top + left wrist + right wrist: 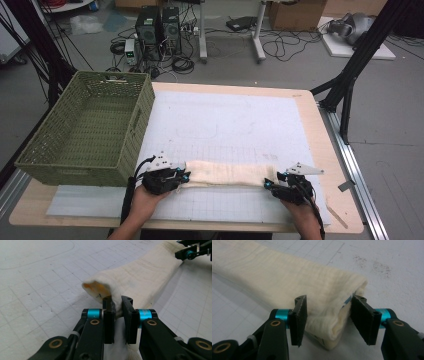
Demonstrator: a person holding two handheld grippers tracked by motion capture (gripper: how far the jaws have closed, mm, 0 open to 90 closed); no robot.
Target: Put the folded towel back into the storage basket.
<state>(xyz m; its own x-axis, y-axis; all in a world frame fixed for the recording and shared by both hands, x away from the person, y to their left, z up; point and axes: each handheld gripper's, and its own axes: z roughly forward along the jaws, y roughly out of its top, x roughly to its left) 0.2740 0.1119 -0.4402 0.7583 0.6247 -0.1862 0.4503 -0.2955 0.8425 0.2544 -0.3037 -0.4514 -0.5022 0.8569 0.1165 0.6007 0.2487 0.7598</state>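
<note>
Two hand-held grippers work at the ends of one folded cream cloth [227, 175], which lies as a long, narrow band across the near part of the bench [310, 125], on a white gridded mat [225, 125].

The left hand-held gripper [184, 176] is at the left end of the band. In the left gripper view, its jaws are closed tight on a pinched fold of the cloth [140, 277], with fabric bunched between and below the pads. Beside this pinch, the end of the band gapes open, showing a yellow-orange patch [96, 287] inside.

The right hand-held gripper [270, 183] is at the right end of the band. In the right gripper view, its jaws stand about half open and straddle the folded corner of the cloth [287, 277]. The right pad [362, 317] lies against or just beside the cloth edge; the left pad [298, 317] stands at the near flank of the fold. Whether either pad presses on the fabric cannot be told; the corner is not visibly squeezed.

A green woven basket [50, 135] stands at the left edge of the bench, well apart from the cloth. Each hand-held gripper carries a grey three-cornered plate, and the person's hands enter from the near edge.
</note>
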